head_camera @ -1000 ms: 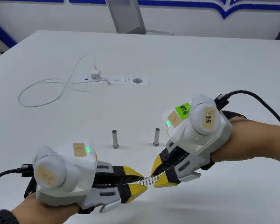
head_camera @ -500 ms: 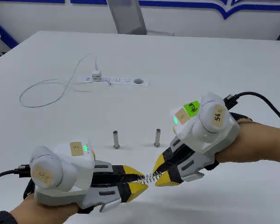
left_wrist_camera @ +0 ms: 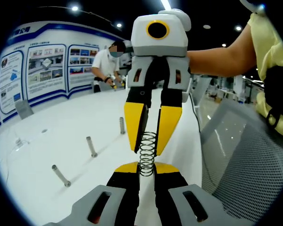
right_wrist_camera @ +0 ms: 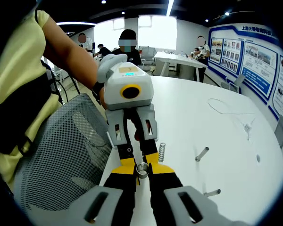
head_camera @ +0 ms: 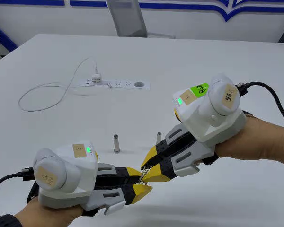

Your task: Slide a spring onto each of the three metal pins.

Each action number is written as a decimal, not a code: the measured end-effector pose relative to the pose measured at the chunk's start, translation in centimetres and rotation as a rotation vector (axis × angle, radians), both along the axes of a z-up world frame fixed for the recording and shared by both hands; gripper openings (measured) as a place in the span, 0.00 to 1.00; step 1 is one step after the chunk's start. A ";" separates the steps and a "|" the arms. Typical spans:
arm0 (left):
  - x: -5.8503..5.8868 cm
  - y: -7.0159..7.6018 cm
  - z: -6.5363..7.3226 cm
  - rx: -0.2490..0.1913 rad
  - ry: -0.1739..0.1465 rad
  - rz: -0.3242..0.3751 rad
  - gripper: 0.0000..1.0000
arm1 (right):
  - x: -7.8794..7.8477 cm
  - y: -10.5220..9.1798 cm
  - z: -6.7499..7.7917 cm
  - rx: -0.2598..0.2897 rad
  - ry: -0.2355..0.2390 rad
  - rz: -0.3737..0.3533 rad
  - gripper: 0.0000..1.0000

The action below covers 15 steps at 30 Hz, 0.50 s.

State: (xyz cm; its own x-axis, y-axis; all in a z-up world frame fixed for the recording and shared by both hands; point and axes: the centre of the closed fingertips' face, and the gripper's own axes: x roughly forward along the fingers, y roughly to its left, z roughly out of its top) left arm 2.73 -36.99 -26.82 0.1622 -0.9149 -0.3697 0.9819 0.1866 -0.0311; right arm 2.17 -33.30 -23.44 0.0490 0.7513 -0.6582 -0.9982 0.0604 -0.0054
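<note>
The left gripper [left_wrist_camera: 147,168] is reaching in from the lower left of the head view, its yellow-tipped jaws drawn narrow and pinching the near end of a small coiled steel spring [left_wrist_camera: 147,151]; the right gripper [right_wrist_camera: 142,170] is angling down from the right to meet it tip to tip, its jaws likewise close together and clasping the spring's other end, so the spring is hanging in the air between the two tools, just above the white table [head_camera: 203,61] near its front edge; a grey mesh chair [right_wrist_camera: 61,150] is standing beside that edge; in the right gripper view a second loose steel spring [right_wrist_camera: 162,151] is standing on end on the table just beyond the gripper tips; a little farther back three short upright metal pins [left_wrist_camera: 90,146] are standing in a row, apart from one another and bare; well beyond them a white power strip [head_camera: 118,83] is lying flat, with a thin white cable [head_camera: 47,85] looping away to its left; at the far side of the table a grey chair back [head_camera: 128,16] is rising against the wall.
</note>
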 end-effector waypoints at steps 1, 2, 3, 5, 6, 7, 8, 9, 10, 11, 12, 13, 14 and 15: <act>0.0 0.0 0.0 0.000 0.001 -0.001 0.10 | 0.0 0.1 0.0 0.002 0.002 0.000 0.11; -0.1 0.0 0.0 0.002 0.001 -0.002 0.10 | 0.0 0.1 0.0 0.004 0.000 0.002 0.11; -0.1 0.0 0.0 0.004 -0.002 -0.002 0.11 | 0.0 0.1 -0.1 0.003 -0.001 0.001 0.11; 0.0 0.1 -0.1 0.005 0.001 0.002 0.11 | 0.0 0.1 -0.1 0.004 0.000 -0.006 0.11; 0.0 0.1 -0.1 0.006 0.000 0.003 0.11 | 0.0 0.1 -0.1 0.004 0.000 -0.007 0.11; 0.0 0.1 -0.1 0.007 0.000 0.004 0.11 | 0.1 0.1 -0.2 0.004 -0.001 -0.010 0.11; 0.1 0.1 -0.1 0.007 0.001 0.007 0.12 | 0.1 0.0 -0.1 0.006 -0.001 -0.014 0.11; 0.0 0.1 -0.1 0.007 0.005 0.009 0.14 | 0.2 0.1 0.0 0.014 0.000 -0.019 0.11; 0.1 0.2 -0.1 0.003 0.016 0.023 0.18 | 0.4 0.0 0.1 0.017 -0.002 -0.026 0.11; 0.3 0.2 -0.1 0.002 0.019 0.031 0.21 | 0.5 -0.1 0.2 0.016 -0.008 -0.031 0.11; 0.4 0.4 0.0 -0.003 0.017 0.033 0.23 | 0.8 -0.2 0.3 0.020 -0.008 -0.039 0.11; 0.5 0.5 0.1 -0.006 0.018 0.039 0.24 | 0.9 -0.3 0.4 0.026 -0.005 -0.045 0.11; 0.6 0.6 0.2 -0.010 0.023 0.047 0.26 | 1.1 -0.5 0.5 0.025 -0.010 -0.052 0.11; 0.7 0.9 0.2 -0.013 0.028 0.060 0.29 | 1.3 -0.7 0.5 0.024 -0.010 -0.064 0.11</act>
State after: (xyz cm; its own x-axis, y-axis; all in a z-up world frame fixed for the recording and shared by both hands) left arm 3.45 -36.11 -26.62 0.2065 -0.9087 -0.3628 0.9678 0.2442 -0.0610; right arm 3.48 -34.04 -22.95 0.1042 0.7620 -0.6392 -0.9921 0.1245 -0.0133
